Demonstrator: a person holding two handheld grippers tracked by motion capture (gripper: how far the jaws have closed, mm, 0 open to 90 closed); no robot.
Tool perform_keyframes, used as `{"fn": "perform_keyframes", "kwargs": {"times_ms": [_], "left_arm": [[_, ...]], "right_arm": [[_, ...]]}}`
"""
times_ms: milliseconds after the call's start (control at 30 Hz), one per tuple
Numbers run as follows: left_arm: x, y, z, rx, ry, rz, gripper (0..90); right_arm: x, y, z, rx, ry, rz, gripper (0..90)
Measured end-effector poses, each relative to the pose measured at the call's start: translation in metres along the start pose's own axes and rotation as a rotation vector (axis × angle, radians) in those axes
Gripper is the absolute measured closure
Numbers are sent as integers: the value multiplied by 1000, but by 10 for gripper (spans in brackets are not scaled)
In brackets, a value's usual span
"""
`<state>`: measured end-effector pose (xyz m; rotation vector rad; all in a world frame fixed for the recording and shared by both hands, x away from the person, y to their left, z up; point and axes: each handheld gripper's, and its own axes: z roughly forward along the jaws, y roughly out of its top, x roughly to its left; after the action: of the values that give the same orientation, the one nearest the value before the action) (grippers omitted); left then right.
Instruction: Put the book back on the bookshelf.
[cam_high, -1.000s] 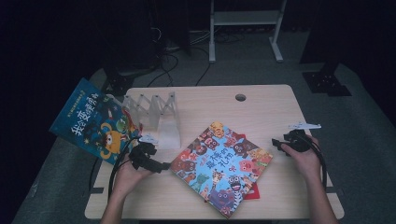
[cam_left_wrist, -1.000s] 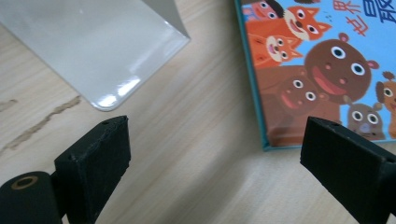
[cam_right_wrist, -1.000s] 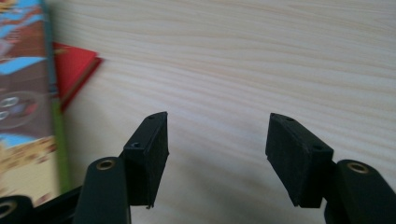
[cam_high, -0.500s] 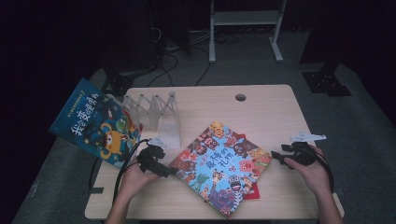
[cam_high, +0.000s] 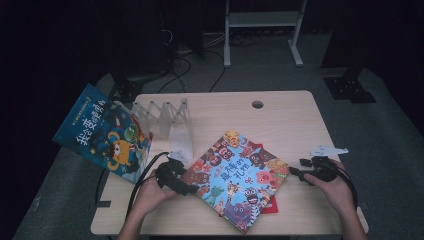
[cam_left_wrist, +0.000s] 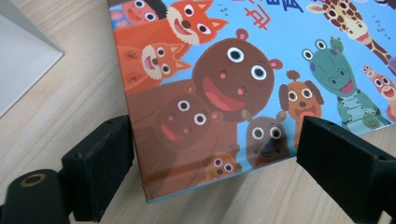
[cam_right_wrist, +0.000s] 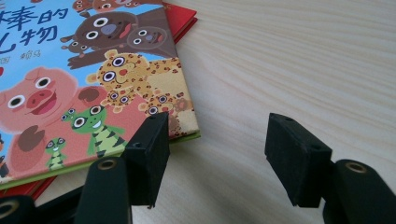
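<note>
A picture book with cartoon animals on its cover (cam_high: 235, 180) lies flat and askew on the wooden table (cam_high: 280, 125), on top of a red book (cam_high: 269, 206). My left gripper (cam_high: 187, 189) is at the picture book's left corner. In the left gripper view that picture book (cam_left_wrist: 233, 84) has its corner between the wide-open jaws of the left gripper (cam_left_wrist: 215, 177), and the pads do not press on it. My right gripper (cam_high: 296, 172) is at the book's right corner. It stands open, and one pad (cam_right_wrist: 149, 149) of the right gripper (cam_right_wrist: 217, 156) overlaps the edge of the book (cam_right_wrist: 93, 84).
A white folding book rack (cam_high: 165, 117) stands at the table's back left, its base (cam_left_wrist: 23, 60) close to my left gripper. A blue book with an orange monster (cam_high: 105, 135) leans off the left edge. A cable hole (cam_high: 257, 104) is at the back.
My left hand has moved right to the book's left corner. My right hand has come nearer and left to the book's right corner. The books have not moved.
</note>
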<state>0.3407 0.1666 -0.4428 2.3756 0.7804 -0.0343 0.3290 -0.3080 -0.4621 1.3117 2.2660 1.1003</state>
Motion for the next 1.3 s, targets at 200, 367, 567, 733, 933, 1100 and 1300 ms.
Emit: {"fn": "perform_keyframes", "kwargs": {"times_ms": [200, 367, 567, 733, 933, 1100, 1300], "left_arm": [[-2, 1, 0, 7, -5, 8, 100], [-3, 2, 2, 9, -9, 8, 99], [-3, 2, 3, 9, -14, 10, 96], [-3, 2, 3, 11, -16, 9, 96], [-3, 2, 4, 8, -17, 3, 96], [-2, 2, 4, 5, -18, 0, 96], [-2, 2, 3, 12, -19, -2, 97]], "right_arm": [[-2, 5, 6, -2, -5, -3, 397], [-6, 10, 12, -10, 5, -6, 406], [-5, 15, 16, -5, 37, -30, 399], [2, 29, 21, -35, 89, -46, 382], [10, 40, 46, -20, 162, -74, 384], [12, 44, 53, -13, 213, -64, 377], [13, 42, 53, -31, 207, -70, 377]]}}
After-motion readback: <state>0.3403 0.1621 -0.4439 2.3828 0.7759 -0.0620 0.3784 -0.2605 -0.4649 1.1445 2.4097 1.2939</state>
